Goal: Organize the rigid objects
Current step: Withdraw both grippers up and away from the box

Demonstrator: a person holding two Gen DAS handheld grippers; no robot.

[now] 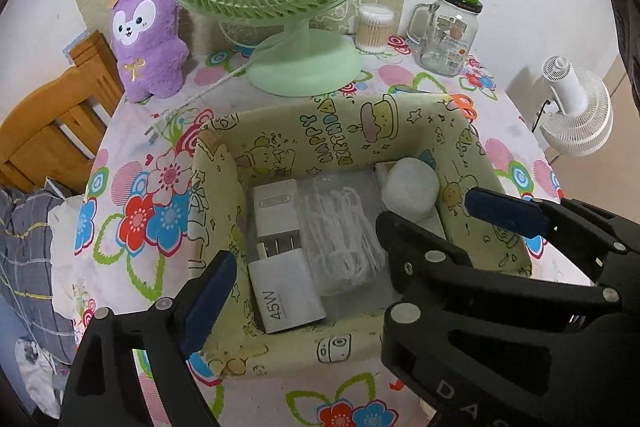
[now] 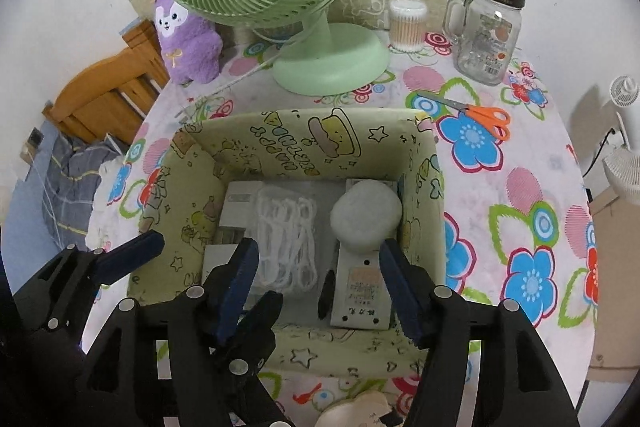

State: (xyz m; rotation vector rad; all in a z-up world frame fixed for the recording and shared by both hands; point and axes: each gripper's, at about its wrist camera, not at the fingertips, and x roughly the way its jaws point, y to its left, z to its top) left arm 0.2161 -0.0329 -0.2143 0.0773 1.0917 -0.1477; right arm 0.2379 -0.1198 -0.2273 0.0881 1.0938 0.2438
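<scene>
Both grippers hover empty over the box (image 2: 420, 187): left gripper (image 1: 348, 235) spread wide, right gripper (image 2: 320, 263) jaws apart. White rounded case (image 2: 366, 217) sits at the box's right end on a flat card (image 2: 362, 297), beside a bagged cable (image 2: 286, 243) and 45W charger (image 1: 286, 293). Case looks light, stiff, slick; grip across its flatter sides.
</scene>
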